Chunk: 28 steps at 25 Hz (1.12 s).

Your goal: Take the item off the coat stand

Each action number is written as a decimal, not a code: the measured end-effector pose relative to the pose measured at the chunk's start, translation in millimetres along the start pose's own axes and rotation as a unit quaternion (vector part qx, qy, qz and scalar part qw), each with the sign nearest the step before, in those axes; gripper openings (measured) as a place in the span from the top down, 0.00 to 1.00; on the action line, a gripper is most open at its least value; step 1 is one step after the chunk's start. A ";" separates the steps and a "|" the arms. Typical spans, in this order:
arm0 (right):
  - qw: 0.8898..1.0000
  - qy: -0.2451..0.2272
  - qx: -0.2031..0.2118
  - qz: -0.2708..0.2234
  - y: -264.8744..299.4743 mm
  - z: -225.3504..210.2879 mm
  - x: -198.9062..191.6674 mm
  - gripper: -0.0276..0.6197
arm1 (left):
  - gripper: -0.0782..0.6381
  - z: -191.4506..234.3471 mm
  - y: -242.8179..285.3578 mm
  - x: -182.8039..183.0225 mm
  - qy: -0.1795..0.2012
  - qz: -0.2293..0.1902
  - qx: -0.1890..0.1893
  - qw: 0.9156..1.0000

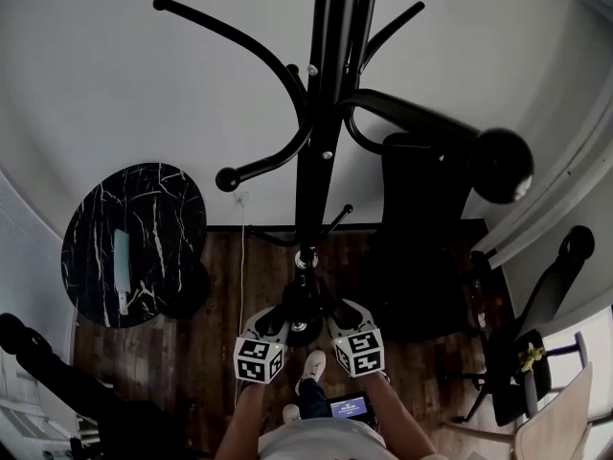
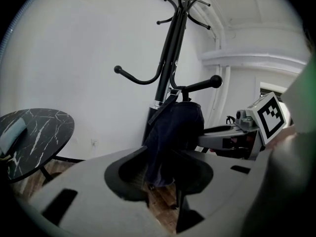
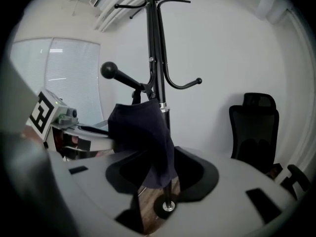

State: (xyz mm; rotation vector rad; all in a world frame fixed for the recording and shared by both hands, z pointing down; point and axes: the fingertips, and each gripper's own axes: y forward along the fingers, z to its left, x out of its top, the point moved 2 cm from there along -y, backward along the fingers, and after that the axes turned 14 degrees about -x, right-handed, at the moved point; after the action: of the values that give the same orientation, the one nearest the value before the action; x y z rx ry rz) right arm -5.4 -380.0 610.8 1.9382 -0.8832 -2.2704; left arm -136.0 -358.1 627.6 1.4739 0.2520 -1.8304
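Bag (image 2: 175,132) (image 3: 140,137) of dark blue cloth hangs by its strap from a knob-ended hook (image 2: 202,85) (image 3: 121,76) low on the black coat stand (image 1: 321,132) (image 2: 168,58) (image 3: 154,48), and it is not yet off. It droops close beside the pole, its lower edge well above the wooden floor (image 1: 220,333).

The left gripper (image 1: 280,317) (image 2: 160,174) has its jaws spread, and its own view shows the bottom of the bag hanging in line with the gap between them, with floor visible underneath. Whether the pads touch the cloth cannot be told. The right gripper (image 1: 331,316) (image 3: 163,174) is spread as well; through its gap the lower corner of the bag and the round foot of the stand can be seen.

From the head view the two grippers sit side by side just in front of the pole, angled in toward each other, marker cubes facing up, above the person's shoe (image 1: 311,364). Each gripper shows at the edge of the other's view, on opposite sides of the bag.

A round black marble table (image 1: 144,195) (image 2: 44,127) stands to the left of the stand near the white wall (image 1: 96,65), carrying a pale strip-shaped thing too small to identify. A black office chair (image 1: 421,199) (image 3: 254,127) stands to the right.
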 end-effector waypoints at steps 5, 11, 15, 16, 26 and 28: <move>1.000 -0.010 0.006 0.006 11.7 4.4 -1.1 0.74 | 0.73 3.3 6.9 1.0 -0.001 -0.003 -0.004 1.000; 1.000 -0.017 0.005 -0.001 13.8 4.2 0.3 0.88 | 0.82 -1.4 13.4 2.0 0.012 0.004 -0.018 1.000; 1.000 -0.018 0.009 -0.002 11.2 4.7 0.3 0.90 | 0.83 -1.3 9.8 2.2 0.011 -0.001 -0.013 1.000; 1.000 -0.017 0.010 -0.002 10.7 4.9 0.1 0.90 | 0.84 -1.6 9.5 2.1 0.010 -0.002 -0.013 1.000; 1.000 -0.016 0.013 -0.002 1.8 7.6 -2.0 0.90 | 0.84 -9.0 2.4 0.6 0.011 -0.002 -0.016 1.000; 1.000 -0.017 0.014 -0.003 -0.5 8.7 -1.9 0.90 | 0.84 -10.2 0.1 1.1 0.013 0.000 -0.016 1.000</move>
State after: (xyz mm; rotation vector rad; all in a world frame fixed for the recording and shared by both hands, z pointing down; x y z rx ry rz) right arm -12.8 -375.4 612.9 1.9208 -0.9204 -2.3131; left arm -128.3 -352.7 623.4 1.4766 0.2938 -1.8006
